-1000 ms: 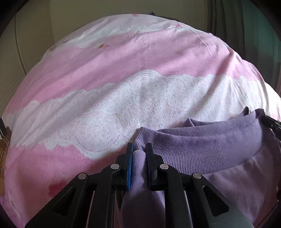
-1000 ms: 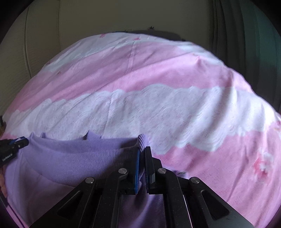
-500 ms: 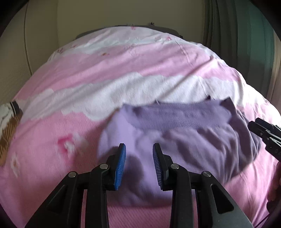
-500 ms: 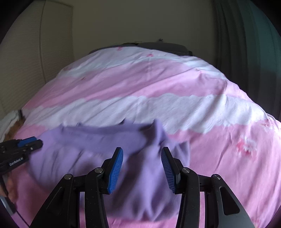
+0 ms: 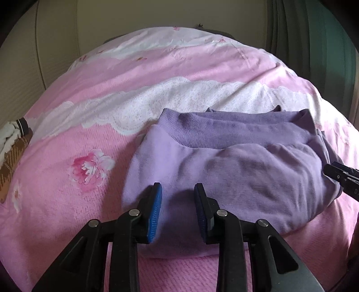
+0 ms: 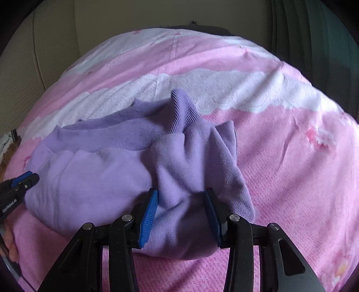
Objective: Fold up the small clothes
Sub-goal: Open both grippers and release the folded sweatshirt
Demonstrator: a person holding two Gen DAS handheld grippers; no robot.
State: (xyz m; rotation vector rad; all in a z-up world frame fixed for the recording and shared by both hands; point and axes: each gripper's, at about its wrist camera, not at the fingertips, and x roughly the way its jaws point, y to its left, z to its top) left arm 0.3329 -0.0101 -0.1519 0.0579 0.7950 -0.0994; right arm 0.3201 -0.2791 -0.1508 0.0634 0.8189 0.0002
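Observation:
A small purple garment [image 5: 235,164] with a ribbed darker band [image 5: 235,128] lies folded on a pink and white bed cover [image 5: 112,85]. My left gripper [image 5: 178,191] is open, just above the garment's near left edge, holding nothing. My right gripper [image 6: 181,195] is open over the garment's right end [image 6: 186,161], where the ribbed corner [image 6: 181,110] stands up bunched. The right gripper's tip shows at the right edge of the left wrist view [image 5: 341,177]; the left gripper's tip shows at the left edge of the right wrist view [image 6: 20,182].
A brown checked cloth with white fabric [image 5: 13,148] lies at the bed's left edge. A beige wall [image 5: 157,13] is behind the bed and dark green curtains [image 5: 314,33] hang at the right.
Both grippers let go of the garment's ribbed band, opened and drew back. The garment dropped onto the bed cover and lies folded there.

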